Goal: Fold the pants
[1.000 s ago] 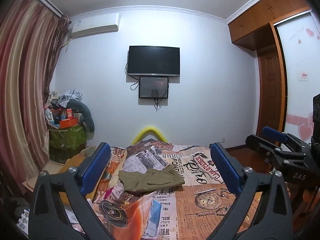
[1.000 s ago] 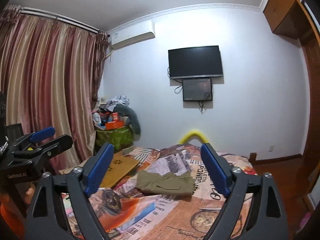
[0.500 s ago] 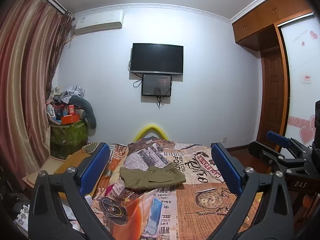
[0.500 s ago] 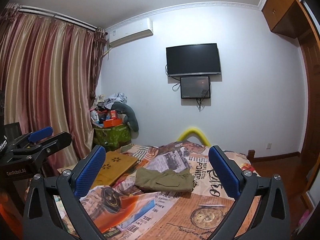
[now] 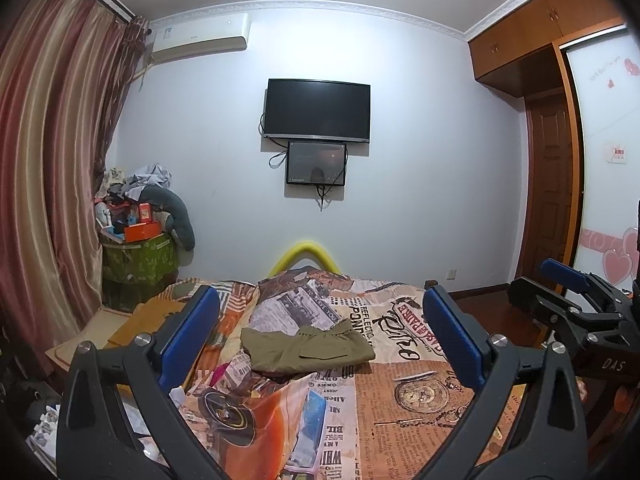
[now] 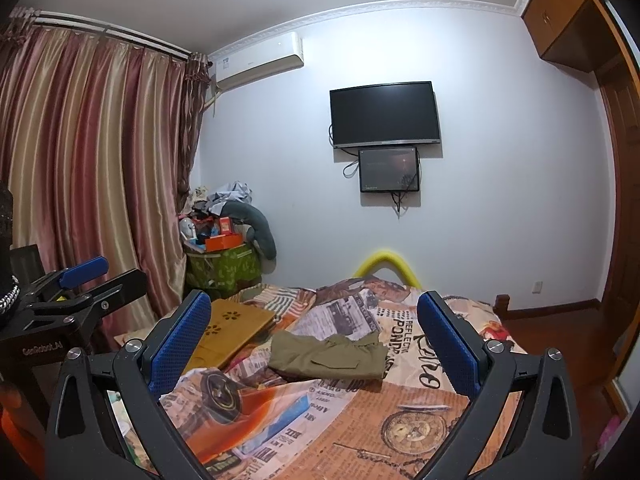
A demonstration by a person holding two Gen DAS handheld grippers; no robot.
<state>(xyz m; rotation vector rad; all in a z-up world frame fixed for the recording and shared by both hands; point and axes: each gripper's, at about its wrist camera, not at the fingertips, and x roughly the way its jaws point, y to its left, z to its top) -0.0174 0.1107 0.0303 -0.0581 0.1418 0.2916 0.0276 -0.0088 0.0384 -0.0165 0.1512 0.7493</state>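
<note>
Olive green pants (image 5: 308, 350) lie folded in a compact rectangle in the middle of the bed (image 5: 416, 408), which has a newspaper-print cover; they also show in the right wrist view (image 6: 328, 356). My left gripper (image 5: 320, 336) is open and empty, held well back from the pants above the bed's near end. My right gripper (image 6: 314, 340) is open and empty too, equally far back. Each gripper shows in the other's view, the right one (image 5: 576, 312) at the right edge and the left one (image 6: 76, 300) at the left edge.
A wooden lap tray (image 6: 228, 330) lies on the bed's left side. A green box piled with clutter (image 5: 138, 252) stands by the curtain (image 5: 44, 184). A TV (image 5: 318, 110) hangs on the far wall. A wardrobe and door (image 5: 552, 184) stand at the right.
Both grippers have lifted and drawn back slightly, and the right gripper's jaws have opened wider. The pants have not moved.
</note>
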